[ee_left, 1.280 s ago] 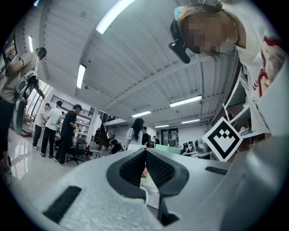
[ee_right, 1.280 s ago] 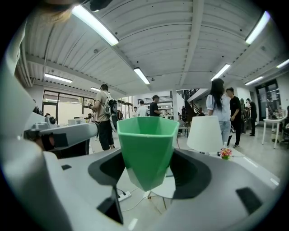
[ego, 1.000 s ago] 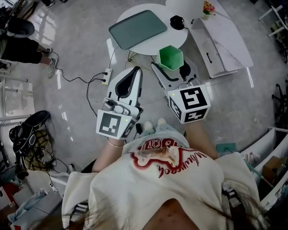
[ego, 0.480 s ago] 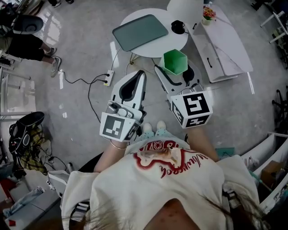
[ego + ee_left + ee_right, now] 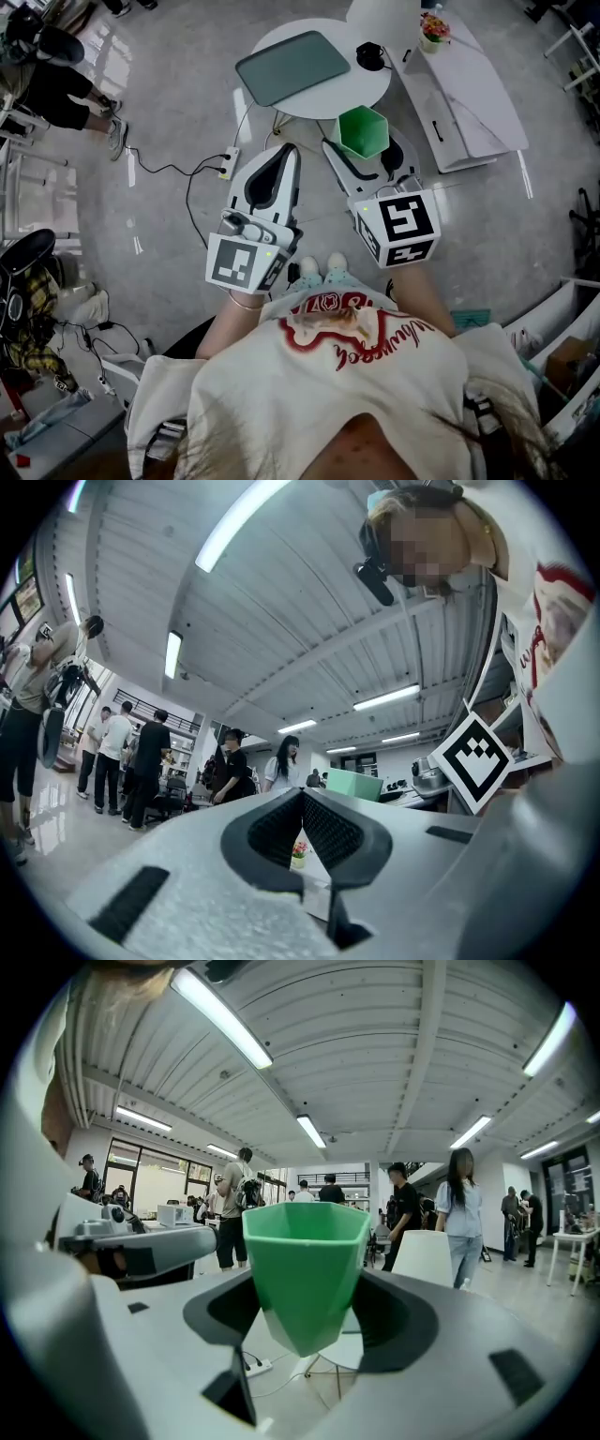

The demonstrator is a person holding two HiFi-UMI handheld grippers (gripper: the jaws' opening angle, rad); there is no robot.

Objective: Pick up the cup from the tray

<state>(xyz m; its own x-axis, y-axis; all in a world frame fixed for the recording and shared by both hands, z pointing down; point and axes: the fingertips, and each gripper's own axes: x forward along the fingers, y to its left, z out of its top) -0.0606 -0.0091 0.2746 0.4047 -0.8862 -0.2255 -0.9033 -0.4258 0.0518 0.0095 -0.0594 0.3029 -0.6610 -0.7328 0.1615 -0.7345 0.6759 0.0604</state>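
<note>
Your right gripper (image 5: 361, 150) stays clamped on the green faceted plastic cup (image 5: 363, 131), held in the air near the round white table (image 5: 375, 86) and barely moved in the last second. The grey-green rectangular tray (image 5: 291, 61) lies bare, so the pickup looks done. Your left gripper (image 5: 286, 155) is closed on nothing.

Cup (image 5: 305, 1269) smooth matt green plastic; tray (image 5: 292, 67) matt grey-green; floor (image 5: 169, 103) glossy.
</note>
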